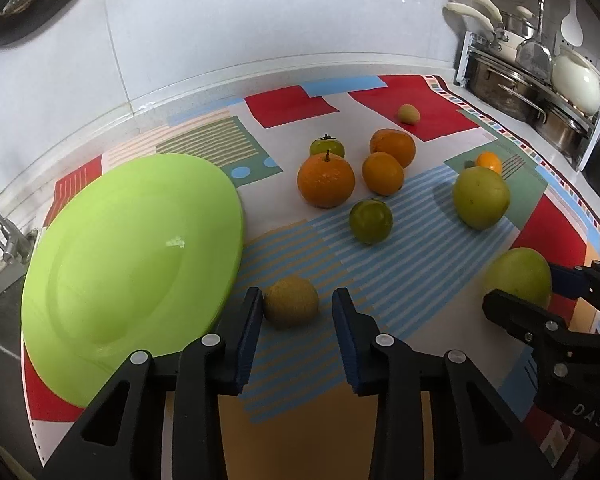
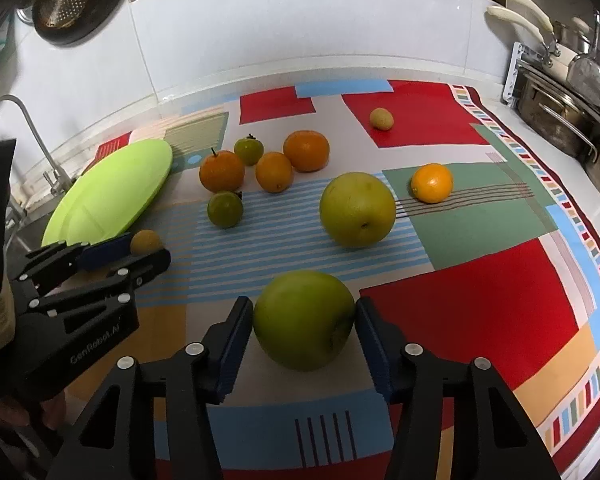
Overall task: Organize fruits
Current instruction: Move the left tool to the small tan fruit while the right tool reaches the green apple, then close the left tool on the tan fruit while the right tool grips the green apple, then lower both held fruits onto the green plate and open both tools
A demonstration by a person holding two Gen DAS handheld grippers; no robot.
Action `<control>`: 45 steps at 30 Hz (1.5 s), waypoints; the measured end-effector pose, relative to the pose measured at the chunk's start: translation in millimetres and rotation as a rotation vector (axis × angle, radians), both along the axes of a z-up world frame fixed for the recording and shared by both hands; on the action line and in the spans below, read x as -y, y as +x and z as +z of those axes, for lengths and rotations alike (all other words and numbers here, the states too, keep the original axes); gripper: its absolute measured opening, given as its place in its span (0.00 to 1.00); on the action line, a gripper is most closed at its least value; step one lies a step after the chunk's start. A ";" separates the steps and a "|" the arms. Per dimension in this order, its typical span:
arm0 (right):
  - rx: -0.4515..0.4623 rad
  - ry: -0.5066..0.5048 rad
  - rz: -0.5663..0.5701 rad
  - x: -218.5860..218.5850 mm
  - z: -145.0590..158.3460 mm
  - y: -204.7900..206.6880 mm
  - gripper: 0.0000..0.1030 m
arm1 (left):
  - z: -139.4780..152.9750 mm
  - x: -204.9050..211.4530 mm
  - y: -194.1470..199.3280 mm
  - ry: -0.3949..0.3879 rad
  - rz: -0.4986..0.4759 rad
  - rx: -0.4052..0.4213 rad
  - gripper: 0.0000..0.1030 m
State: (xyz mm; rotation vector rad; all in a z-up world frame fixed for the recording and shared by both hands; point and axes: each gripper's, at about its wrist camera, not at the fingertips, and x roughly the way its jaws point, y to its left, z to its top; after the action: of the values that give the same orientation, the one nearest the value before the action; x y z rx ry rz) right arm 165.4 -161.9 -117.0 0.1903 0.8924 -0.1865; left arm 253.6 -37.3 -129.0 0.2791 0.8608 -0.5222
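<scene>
Grasp step on both sides, fruit not yet lifted. Green plate (image 1: 132,256) at left of frame sits empty. Left gripper (image 1: 296,312) has narrow jaws around small brown fruit (image 1: 292,306): left pad touches, right pad shows a gap. Right gripper (image 2: 304,322) clamps green apple (image 2: 302,318) at lower centre. Next, probably: finish left squeeze, lift both, carry to plate.
</scene>
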 end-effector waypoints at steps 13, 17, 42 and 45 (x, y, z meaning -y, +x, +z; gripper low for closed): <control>0.024 0.014 0.005 0.8 3.1 -3.2 0.50 | 15.7 -5.6 -8.7 -0.021 -0.007 0.021 0.28; 0.061 0.002 0.028 -5.0 15.7 -6.5 0.50 | 29.8 -14.8 -15.9 -0.040 0.014 0.051 0.28; 0.188 0.045 0.407 -112.6 47.5 75.1 0.50 | 52.6 -130.1 7.3 -0.027 0.284 0.150 0.28; 0.159 0.045 0.425 -120.4 37.9 88.1 0.50 | 46.2 -136.6 14.7 -0.024 0.278 0.137 0.28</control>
State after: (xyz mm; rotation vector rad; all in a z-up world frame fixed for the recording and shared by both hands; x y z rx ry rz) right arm 253.5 -41.5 -79.0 0.0532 0.7602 0.2417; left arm 268.3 99.3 -82.9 0.1671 0.7450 -0.2512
